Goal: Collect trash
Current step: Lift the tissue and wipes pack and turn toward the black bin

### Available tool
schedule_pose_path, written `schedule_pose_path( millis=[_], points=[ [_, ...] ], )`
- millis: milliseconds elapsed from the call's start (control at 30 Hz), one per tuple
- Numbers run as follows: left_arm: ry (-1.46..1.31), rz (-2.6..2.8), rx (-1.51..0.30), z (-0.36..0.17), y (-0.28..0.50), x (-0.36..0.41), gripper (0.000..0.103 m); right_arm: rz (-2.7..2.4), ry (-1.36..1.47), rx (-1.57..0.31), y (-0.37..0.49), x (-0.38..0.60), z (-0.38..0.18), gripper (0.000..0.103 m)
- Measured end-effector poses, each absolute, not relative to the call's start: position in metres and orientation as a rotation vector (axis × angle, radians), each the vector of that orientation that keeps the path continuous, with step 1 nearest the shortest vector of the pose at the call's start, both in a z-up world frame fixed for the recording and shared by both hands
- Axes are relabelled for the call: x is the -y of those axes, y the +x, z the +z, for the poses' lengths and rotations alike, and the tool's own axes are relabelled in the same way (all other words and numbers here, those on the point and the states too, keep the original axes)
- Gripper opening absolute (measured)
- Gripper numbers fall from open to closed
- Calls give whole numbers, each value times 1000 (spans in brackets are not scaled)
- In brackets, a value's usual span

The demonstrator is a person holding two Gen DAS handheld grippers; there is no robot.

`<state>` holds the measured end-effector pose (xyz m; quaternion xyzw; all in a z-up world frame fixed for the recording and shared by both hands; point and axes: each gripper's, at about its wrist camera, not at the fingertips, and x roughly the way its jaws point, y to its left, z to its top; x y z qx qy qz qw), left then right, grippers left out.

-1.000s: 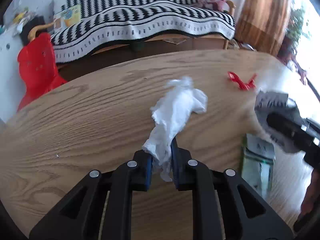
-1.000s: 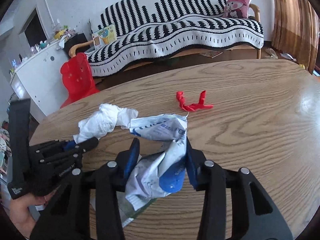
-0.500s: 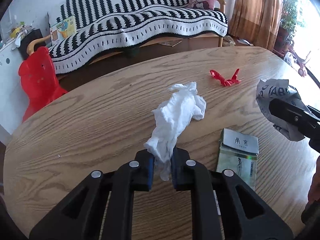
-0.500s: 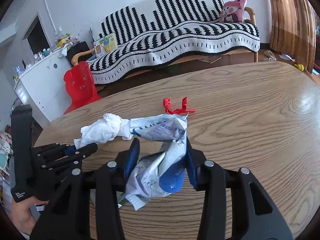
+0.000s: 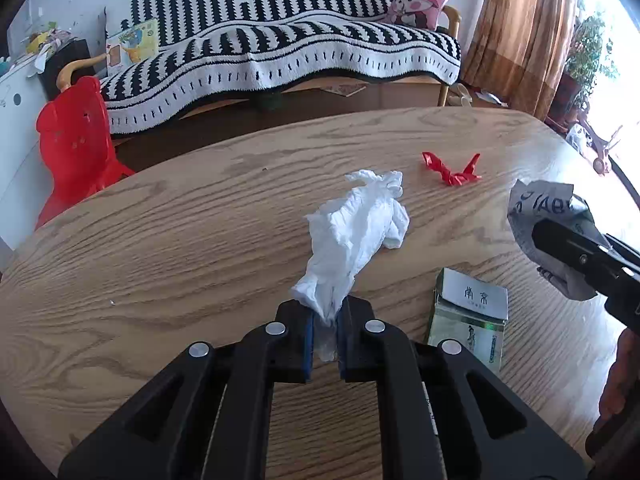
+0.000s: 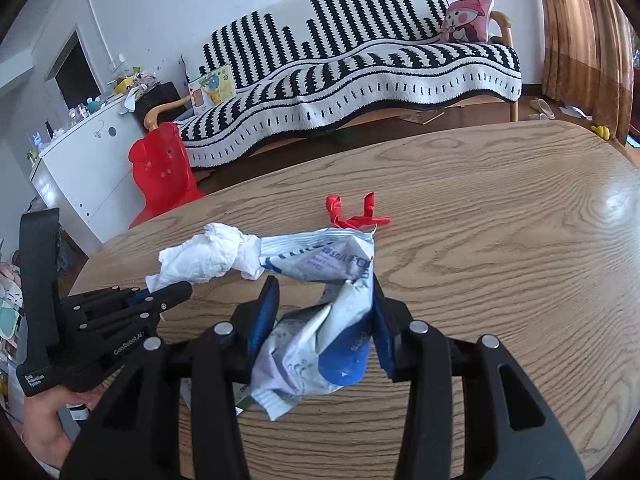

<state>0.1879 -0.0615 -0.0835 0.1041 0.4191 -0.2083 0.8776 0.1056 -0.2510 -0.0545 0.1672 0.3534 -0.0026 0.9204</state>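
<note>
A crumpled white tissue (image 5: pixel 356 232) lies on the wooden table (image 5: pixel 160 240), and its near end is pinched between my left gripper's (image 5: pixel 325 320) pads as the jaws close tight on it. In the right wrist view the same tissue (image 6: pixel 208 258) trails from the left gripper (image 6: pixel 176 292) at the left. My right gripper (image 6: pixel 324 300) is shut on a crumpled white-and-blue wrapper (image 6: pixel 320 344), held just above the table. The left wrist view shows that wrapper (image 5: pixel 536 216) at the right edge. A red twisted scrap (image 5: pixel 450 170) lies farther back on the table.
A green-and-white carton (image 5: pixel 468 320) lies flat between the two grippers. Beyond the table's far edge stand a red plastic chair (image 5: pixel 76 144) and a striped sofa (image 5: pixel 280 52). A curtain (image 5: pixel 520 32) hangs at the right. A hand (image 6: pixel 44 424) holds the left gripper.
The left jaws have narrowed on the tissue's end. The left view has pulled back a little, showing more of the carton. The right gripper has kept hold of its wrapper.
</note>
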Motion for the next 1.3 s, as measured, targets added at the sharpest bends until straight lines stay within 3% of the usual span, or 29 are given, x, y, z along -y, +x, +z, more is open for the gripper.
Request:
schedule_pose_path(
  millis=[467,767,933,1100,1300],
  points=[
    [136,-465,-828,-62,183,51,6,-2,351,-719,103,254,-53,43],
    [81,-527,-785,-34,150,72,6,-87,406,-609,73,281,-25,43],
    [28,-716,-740,-7,68,119,6,-123,523,-484,-25,338,8,43],
    [32,-1035,-889,-26,-30,202,6,-341,436,-418,-170,405,20,43],
    [174,-1239,-1042,-65,-147,294,6,-519,542,-567,-318,479,-31,43]
  ],
)
